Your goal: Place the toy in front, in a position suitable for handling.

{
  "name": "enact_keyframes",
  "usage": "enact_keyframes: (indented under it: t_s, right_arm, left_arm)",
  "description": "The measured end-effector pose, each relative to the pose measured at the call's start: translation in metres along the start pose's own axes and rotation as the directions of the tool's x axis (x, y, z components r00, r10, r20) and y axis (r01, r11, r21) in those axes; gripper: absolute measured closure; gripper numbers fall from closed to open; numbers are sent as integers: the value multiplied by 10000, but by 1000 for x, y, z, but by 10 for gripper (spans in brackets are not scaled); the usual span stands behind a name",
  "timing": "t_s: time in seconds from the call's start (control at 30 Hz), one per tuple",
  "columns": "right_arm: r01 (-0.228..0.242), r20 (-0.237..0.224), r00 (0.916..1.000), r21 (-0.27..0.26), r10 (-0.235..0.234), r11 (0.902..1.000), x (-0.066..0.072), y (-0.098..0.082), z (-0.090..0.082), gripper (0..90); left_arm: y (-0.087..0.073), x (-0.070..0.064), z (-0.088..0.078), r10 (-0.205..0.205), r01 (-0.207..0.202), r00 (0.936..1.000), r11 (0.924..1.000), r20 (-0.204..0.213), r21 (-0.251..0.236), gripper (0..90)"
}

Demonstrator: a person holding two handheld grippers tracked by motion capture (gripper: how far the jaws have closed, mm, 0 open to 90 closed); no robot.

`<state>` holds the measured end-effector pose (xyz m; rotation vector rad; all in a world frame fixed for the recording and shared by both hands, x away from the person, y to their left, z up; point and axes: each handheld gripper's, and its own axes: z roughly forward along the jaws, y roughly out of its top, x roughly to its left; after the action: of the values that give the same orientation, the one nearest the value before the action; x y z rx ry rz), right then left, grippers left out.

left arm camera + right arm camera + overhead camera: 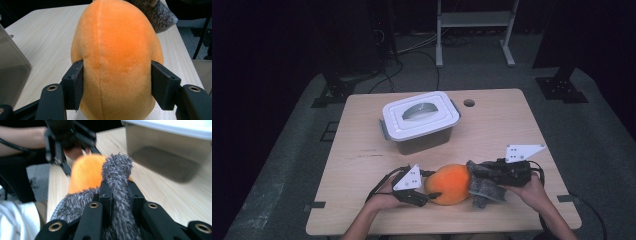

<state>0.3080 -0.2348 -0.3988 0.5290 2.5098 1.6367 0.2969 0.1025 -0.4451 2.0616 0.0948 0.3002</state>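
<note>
An orange plush toy [451, 184] lies near the table's front edge, with a grey fuzzy part [484, 189] at its right end. My left gripper [432, 192] is shut on the orange body [117, 50], one pad pressed into each side. My right gripper [477, 172] is shut on the grey fuzzy part [117, 170], which sticks out past its jaws toward the orange body [85, 173]. The left gripper [66, 165] also appears behind the toy in the right gripper view.
A grey plastic box with a white latched lid [419, 120] stands mid-table behind the toy, close on the right in the right gripper view [170, 157]. The wooden table [502, 130] has a small round hole [469, 103] at the back.
</note>
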Motion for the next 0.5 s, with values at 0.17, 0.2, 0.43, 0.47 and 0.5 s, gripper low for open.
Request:
enact_keyframes:
  t_s: [0.17,0.2,0.43,0.47,0.5]
  right_arm:
    - [210,-200,9996,168,-207,9996,2,6,16,770]
    - [145,-200,9997,225,-141,9996,1,3,16,770]
    - [-217,232,9995,183,213,9996,-6,-5,-4,769]
    - [-166,211,9996,45,165,9999,-5,-2,-6,769]
    - [-87,188,9998,-8,87,10000,-4,1,-6,769]
  left_arm:
    - [-2,0,-2,-6,6,10000,10000,-13,31,352]
    - [-2,0,-2,-4,4,10000,10000,-26,27,351]
    - [8,-5,3,501,-501,9987,9987,-97,90,344]
    - [9,-7,4,540,-540,9985,9985,-89,54,344]
    - [11,-8,5,645,-644,9979,9979,-80,52,344]
